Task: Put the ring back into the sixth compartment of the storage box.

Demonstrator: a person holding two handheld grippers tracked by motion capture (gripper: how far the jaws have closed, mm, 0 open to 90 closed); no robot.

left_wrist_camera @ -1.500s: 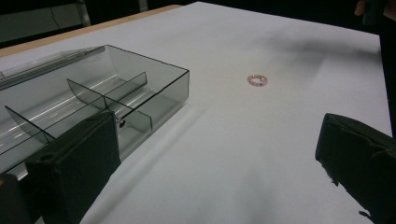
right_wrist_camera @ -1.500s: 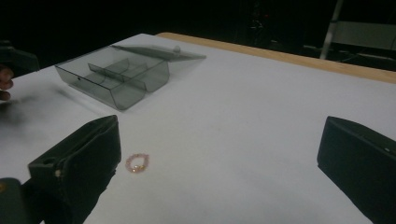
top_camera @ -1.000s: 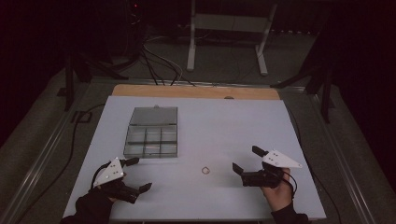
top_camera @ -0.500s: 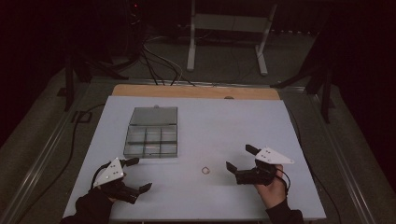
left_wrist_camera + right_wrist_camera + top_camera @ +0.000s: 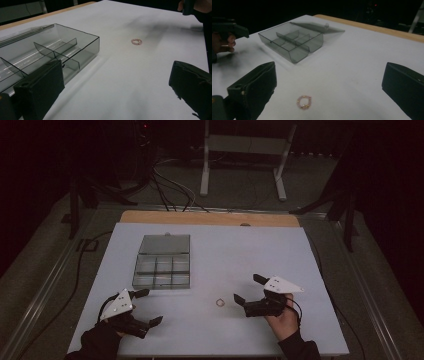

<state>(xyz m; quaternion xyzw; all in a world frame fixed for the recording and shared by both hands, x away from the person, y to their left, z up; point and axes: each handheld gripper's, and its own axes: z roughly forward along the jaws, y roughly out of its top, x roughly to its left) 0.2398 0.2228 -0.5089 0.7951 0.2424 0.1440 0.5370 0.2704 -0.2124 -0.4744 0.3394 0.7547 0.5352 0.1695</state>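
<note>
**Right gripper poised beside a small bead ring**

The right gripper [image 5: 247, 289] sits low over the white table [image 5: 300, 265], held from below by the person's right hand [image 5: 285, 317], its jaws spread wide and empty, pointing left at the bead ring [image 5: 219, 302] that lies just beside them on the bare surface. The left gripper [image 5: 146, 307] rests near the table's front left corner, jaws likewise apart and holding nothing, close to the clear compartment box [image 5: 162, 265], which stands open with its lid laid back.

The right gripper view shows the ring's pinkish beads [image 5: 303, 102] between its jaws, with what seem to be a few gold ones, though the blur leaves that unsure. The high view shows a dim room: cables [image 5: 167, 185] on the floor and a white stand [image 5: 245, 150] behind the table.
</note>
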